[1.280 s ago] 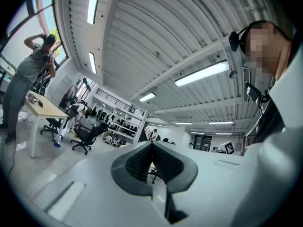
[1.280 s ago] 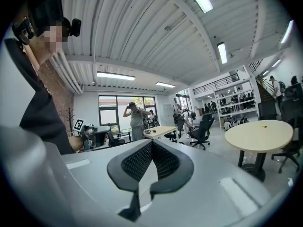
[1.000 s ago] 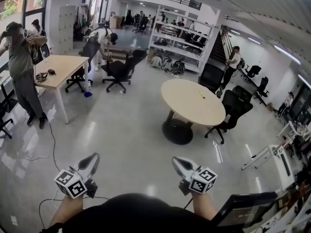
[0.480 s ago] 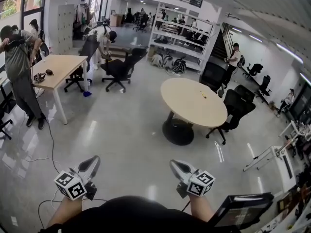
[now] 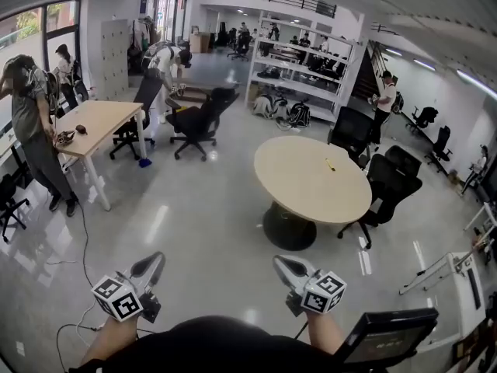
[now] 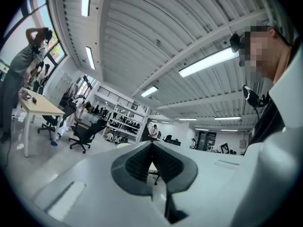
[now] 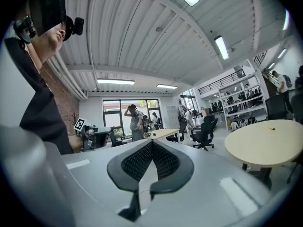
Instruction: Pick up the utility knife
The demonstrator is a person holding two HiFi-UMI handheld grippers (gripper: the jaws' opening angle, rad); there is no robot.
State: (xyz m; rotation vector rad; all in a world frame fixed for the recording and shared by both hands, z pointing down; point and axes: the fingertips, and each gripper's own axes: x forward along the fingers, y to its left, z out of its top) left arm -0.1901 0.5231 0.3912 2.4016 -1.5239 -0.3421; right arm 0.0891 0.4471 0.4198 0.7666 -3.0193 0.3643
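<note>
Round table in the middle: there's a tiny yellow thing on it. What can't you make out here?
- Yellow object on the round table: too small in the head view and right gripper view to say whether it is a knife.
- Clutter on the wooden desk, head view: too far and small to name.
- Dark panel, head view: cut off by the bottom edge.

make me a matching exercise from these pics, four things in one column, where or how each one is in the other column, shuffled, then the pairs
Things
1. round table
2. rectangular table
3. white shelving
4. left gripper

Place or state
A. shut, nothing in it
B. at the far end of the room
C. a person stands next to it
D. a small yellow thing lies on it

Pairs: 1-D, 2-C, 3-B, 4-A
</note>
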